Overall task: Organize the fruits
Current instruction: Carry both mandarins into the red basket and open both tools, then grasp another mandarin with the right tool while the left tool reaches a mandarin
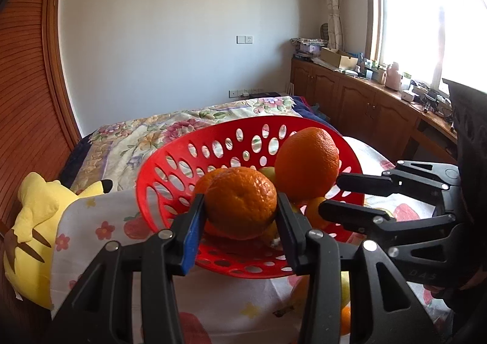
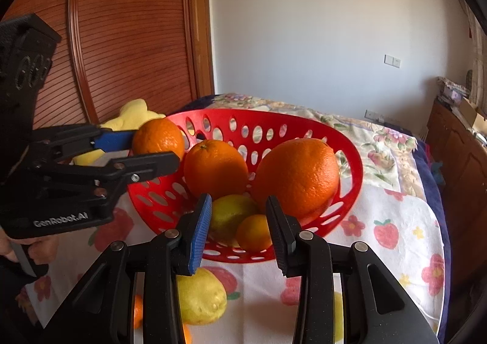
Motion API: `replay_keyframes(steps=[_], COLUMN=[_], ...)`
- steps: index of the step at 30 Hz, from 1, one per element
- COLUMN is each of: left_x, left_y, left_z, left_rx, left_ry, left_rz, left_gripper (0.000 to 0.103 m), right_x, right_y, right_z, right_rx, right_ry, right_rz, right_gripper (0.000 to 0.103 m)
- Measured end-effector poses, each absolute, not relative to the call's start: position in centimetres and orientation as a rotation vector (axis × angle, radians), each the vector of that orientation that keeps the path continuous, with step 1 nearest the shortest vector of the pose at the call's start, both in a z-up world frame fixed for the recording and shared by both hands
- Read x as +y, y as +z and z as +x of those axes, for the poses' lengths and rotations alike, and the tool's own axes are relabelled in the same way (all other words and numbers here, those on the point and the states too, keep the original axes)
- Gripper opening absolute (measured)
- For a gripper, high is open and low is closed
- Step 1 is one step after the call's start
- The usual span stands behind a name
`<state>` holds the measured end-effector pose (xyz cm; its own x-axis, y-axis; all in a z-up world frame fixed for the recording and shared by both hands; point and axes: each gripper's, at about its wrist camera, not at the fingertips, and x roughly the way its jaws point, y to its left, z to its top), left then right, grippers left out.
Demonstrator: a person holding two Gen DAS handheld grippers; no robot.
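A red perforated basket sits on the flower-print cloth. My left gripper is shut on an orange, held just over the basket's near-left rim. Inside lie a large orange, a medium orange, a lemon and a small orange. My right gripper hovers at the near rim with its jaws drawn close. The lemon and small orange show through the narrow gap, and neither looks clamped.
Loose on the cloth in front of the basket are a lemon and part of another orange. A yellow plush toy lies left of the basket by the wooden wardrobe. Low cabinets line the right wall.
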<state>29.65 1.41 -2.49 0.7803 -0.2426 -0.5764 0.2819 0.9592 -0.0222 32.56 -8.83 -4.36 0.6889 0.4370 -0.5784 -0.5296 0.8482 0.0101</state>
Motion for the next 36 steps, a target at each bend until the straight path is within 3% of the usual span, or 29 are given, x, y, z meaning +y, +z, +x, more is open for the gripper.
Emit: replay_keyframes(steps=[21,36], left_x=[1.6,2.7], left_y=[-2.4,-6.8], left_z=[25.9,19.0], left_rx=[0.612,0.644], left_ry=[-0.278,-0.3], left_rz=[0.038,0.011], left_gripper=[0.052,0.054], right_x=[-10.8,-9.9], right_y=[-4.8,-7.4], right_z=[28.5,23.9], right_rx=[0.623,0.694], right_ry=[0.524,0.535], right_rz=[-0.121,-0.113], right_gripper=[0.04,0.041])
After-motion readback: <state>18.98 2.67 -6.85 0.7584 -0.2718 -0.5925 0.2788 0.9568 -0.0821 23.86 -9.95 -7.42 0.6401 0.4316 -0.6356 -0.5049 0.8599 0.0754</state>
